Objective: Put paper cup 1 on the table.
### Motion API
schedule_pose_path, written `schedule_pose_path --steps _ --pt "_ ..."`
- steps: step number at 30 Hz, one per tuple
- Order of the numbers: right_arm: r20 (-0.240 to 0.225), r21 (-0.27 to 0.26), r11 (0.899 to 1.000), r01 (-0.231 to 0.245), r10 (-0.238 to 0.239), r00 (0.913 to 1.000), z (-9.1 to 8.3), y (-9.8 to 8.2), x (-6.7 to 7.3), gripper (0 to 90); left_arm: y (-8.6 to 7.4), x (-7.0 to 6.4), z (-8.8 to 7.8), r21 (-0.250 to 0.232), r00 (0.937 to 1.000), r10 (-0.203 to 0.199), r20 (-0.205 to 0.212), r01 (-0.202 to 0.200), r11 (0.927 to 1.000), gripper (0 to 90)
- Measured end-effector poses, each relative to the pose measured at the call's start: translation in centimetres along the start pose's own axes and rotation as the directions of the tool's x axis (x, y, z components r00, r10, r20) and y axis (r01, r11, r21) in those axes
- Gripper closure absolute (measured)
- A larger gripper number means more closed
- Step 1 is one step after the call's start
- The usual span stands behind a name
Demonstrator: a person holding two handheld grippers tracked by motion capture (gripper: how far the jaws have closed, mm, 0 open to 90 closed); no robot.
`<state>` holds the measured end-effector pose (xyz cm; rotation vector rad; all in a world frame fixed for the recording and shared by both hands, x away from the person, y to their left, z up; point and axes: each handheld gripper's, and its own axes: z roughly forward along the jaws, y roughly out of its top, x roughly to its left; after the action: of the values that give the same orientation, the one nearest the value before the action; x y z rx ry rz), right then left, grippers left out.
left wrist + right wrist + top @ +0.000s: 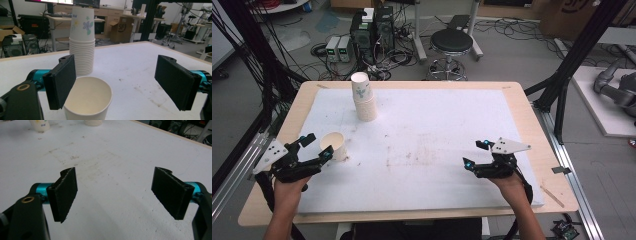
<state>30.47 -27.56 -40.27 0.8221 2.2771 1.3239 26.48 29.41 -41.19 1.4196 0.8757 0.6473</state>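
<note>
- A workshop room with cables, computer boxes and a round stool (451,42) on the floor lies behind a wooden table (522,105) topped with a stained white sheet.
- A single paper cup (333,145) stands upright at the left middle of the high view, on the white sheet and well apart from the right hand.
- A stack of paper cups (363,96) stands in the upper left part of that view, farther back on the table than the single cup; its top cup bears a flower print.
- In the left gripper view the single cup sits at the bottom centre, mouth up, and looks empty inside; the stack rises just behind it.
- The left tongs (316,145) are spread wide apart. One jaw stands just beside the cup's rim, the other far off to the side; nothing is held.
- The right tongs (476,153) at the lower right of the high view are likewise spread wide over bare sheet, gripping nothing.
- Judged from this, the step in hand is the approach to the single cup with the left tongs, before any grasp.
- The next move likely calls for centring the cup between the jaws and closing gently, since a thin paper wall would crumple or tip under a hard squeeze.
- Whether the cup is meant for the stack I cannot tell.
</note>
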Motion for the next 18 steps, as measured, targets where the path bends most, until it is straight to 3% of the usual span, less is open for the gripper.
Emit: schedule_pose_path --steps 10,14,18 --pt "0.006 0.034 0.999 0.003 -0.003 1.0000 -0.1 -0.1 0.1 21.0 0.9 -1.5 1.5 0.014 0.9995 0.009 0.029 -0.010 0.9998 18.5" --pt "0.032 0.023 1.000 -0.021 0.021 0.9993 -1.0 -0.4 0.0 20.1 0.7 -2.1 2.6 0.038 0.9984 0.017 0.055 -0.019 0.9991 18.2" --pt "0.022 -0.011 1.000 -0.029 0.029 0.9993 -1.9 -0.7 -0.1 19.3 0.6 -2.4 3.3 0.045 0.9974 0.022 0.069 -0.025 0.9987 18.2"
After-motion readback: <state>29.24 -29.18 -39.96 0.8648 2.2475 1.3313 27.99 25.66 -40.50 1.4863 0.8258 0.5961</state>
